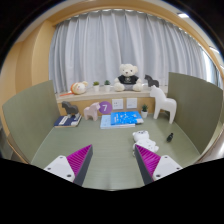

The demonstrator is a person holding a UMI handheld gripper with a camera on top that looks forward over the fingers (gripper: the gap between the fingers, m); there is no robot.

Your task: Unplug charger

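Curtains, pale and pleated, fill the upper half of the frame behind a low shelf (100,92) where a teddy bear (127,74) sits at centre. Below lies a green table (100,145), fenced by green side panels.

At middle left a dark-covered book (68,120) lies flat on the table. Right of it stand a small pinkish toy animal (92,110) and a purple block (105,107) marked with a 7. At centre lies a blue printed sheet (122,119); behind it are pale squares that may be wall sockets, too small to be sure. Right of centre stands a white toy horse (160,100), and a small dark object (170,137) sits lower right.

The gripper (112,163) shows at the bottom of the frame, its two fingers (75,160) spread wide and holding nothing.

A white blocky thing just above the right finger's tip, lower centre-right in the frame, looks like the charger (143,138), though what it is plugged into cannot be made out. It rests on the table ahead of the fingers and off to the right, nearly in line with the right finger rather than the gap. By my reading, the coming move depends on that offset: the gripper would need to shift right and forward so the charger body falls between the pads. Its long axis seems to run roughly across the frame, but this is uncertain.
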